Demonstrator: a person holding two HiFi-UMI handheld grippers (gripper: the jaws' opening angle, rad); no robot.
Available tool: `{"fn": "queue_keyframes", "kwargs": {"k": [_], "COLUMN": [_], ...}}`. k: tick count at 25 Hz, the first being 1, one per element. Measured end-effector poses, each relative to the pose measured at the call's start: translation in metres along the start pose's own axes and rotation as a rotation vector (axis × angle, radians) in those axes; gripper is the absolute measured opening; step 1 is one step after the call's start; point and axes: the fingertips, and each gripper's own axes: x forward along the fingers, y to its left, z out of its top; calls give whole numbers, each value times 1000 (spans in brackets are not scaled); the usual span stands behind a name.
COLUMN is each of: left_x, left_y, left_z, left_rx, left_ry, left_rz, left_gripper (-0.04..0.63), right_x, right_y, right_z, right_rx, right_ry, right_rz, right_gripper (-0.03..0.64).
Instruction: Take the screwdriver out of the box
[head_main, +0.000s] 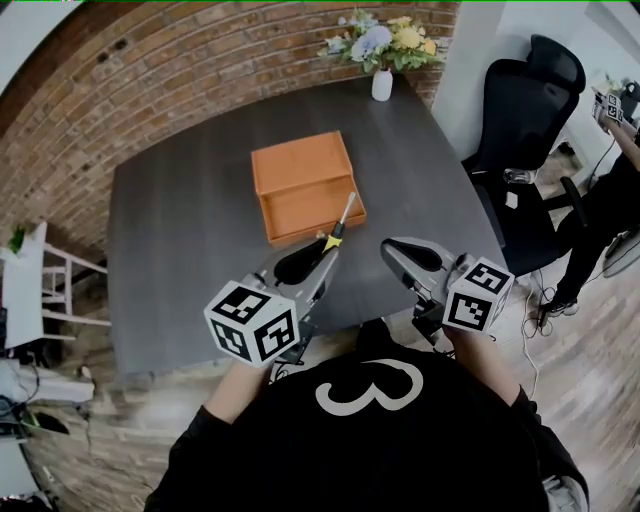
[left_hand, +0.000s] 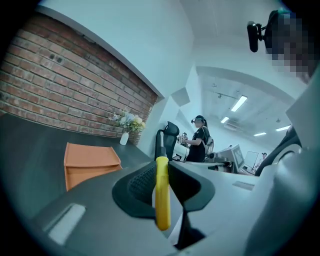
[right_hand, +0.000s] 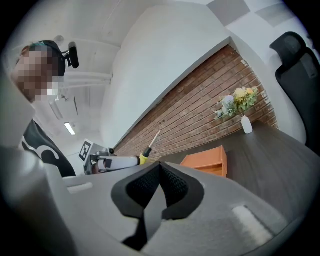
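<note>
The orange box (head_main: 303, 186) stands open on the dark table (head_main: 180, 240), and also shows in the left gripper view (left_hand: 90, 161) and the right gripper view (right_hand: 207, 161). My left gripper (head_main: 318, 252) is shut on the screwdriver (head_main: 335, 236), held in the air over the table's near side in front of the box. Its metal shaft points toward the box. Between the left jaws the yellow part of the screwdriver (left_hand: 161, 192) stands upright. My right gripper (head_main: 405, 252) hovers to the right with its pads (right_hand: 172, 182) together and nothing held. From there the screwdriver (right_hand: 149, 145) shows raised at the left.
A white vase of flowers (head_main: 382, 82) stands at the table's far edge against the brick wall. A black office chair (head_main: 530, 140) and a standing person (head_main: 612, 190) are to the right. A white shelf (head_main: 35, 290) sits at the left.
</note>
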Motion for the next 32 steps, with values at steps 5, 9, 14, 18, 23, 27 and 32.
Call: {"fn": "queue_keyframes", "kwargs": {"k": [5,9,14,18,23,27,32], "left_x": [-15,-20,-25,-26,-27,-27,-28], "left_y": [-11,-16,-19,-21,-20,-19,-19], "left_z": [-4,-11,-16,-15,-17,-21,-21], "left_rx": [-1,-12,-9,2,0,-7,-10], "left_ry": [-16,-15,-7,-6,-2,3,-4], "left_rz": [-5,-4,2,6,9,8,8], "left_gripper": [97,97,97,97,97,97,97], "right_x": [-1,-5,-8,-9,-9,-10,-10], "right_y": [8,13,18,20,22,23,24], "right_z": [-9,-13,-18,-19,-20,-24,-26], "right_rx": [-9,3,-7,-7,-4,0,3], "right_ry": [-16,-19,-4,-9,4,1,4], "right_rz": [-21,-23,-34,-31,-43,-44,-48], "right_gripper": [2,2,1,1,2,1,1]}}
